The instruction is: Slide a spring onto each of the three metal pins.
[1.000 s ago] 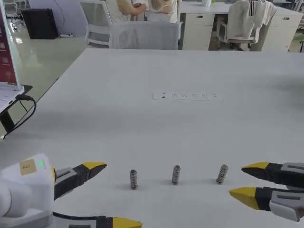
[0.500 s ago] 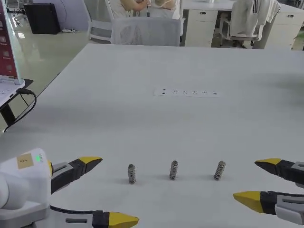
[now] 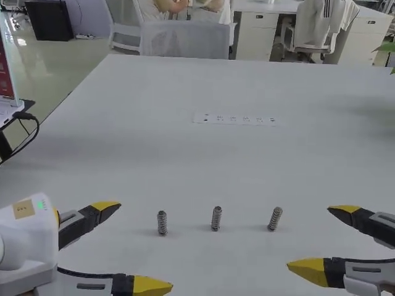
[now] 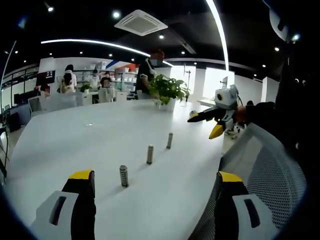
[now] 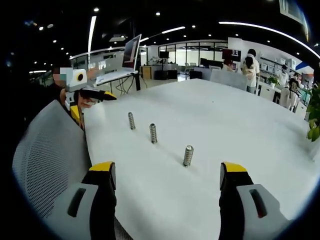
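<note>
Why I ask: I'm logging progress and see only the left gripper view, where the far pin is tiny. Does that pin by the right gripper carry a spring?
Observer: Yes. In the right gripper view the nearest spring stands upright on the table, with a rounded pin tip showing above its coils.
Operator: Is the right gripper carrying anything?
Observer: No. The right gripper has its tongs open, with bare table between them.
Operator: Anything my view misses on the left side?
Observer: In the head view, an open laptop sits off the table's left edge.
</note>
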### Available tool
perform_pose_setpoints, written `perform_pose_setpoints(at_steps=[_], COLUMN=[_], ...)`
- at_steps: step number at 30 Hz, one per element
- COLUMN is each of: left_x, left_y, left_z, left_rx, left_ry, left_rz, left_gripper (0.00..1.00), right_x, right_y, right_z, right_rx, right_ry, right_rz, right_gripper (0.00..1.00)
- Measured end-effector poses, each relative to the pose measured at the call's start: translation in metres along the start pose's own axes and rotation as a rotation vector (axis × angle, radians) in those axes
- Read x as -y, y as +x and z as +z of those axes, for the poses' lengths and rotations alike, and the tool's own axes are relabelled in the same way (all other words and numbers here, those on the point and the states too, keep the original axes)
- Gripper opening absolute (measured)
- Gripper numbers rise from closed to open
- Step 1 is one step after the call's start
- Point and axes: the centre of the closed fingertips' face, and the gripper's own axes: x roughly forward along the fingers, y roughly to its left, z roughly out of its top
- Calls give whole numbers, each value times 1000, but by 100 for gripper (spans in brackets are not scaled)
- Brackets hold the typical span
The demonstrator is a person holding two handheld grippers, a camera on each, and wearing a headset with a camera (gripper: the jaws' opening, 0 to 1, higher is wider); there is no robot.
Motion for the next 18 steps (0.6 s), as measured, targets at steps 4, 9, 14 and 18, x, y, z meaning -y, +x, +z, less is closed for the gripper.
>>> perform_pose_setpoints(at_steps=[4,9,14,18], left_x=[0,-1,-3,-6], left_y=[0,2,1,2], left_z=[-2,-2,-2,-4], left_rx=[-8,-10,-9,-13], left_ry=[-4,-7,-9,-9], left_rz=[2,8,15,18], left_gripper=[98,98,98,98], right_x=[-1,2,5,5], right_y=[-1,-1,2,7], right_z=[1,0,-2,-1], right_rx=[8,10,11,23], right_ry=[5,5,8,10], right_rz=[6,6,5,10], right_gripper=[88,89,89,89])
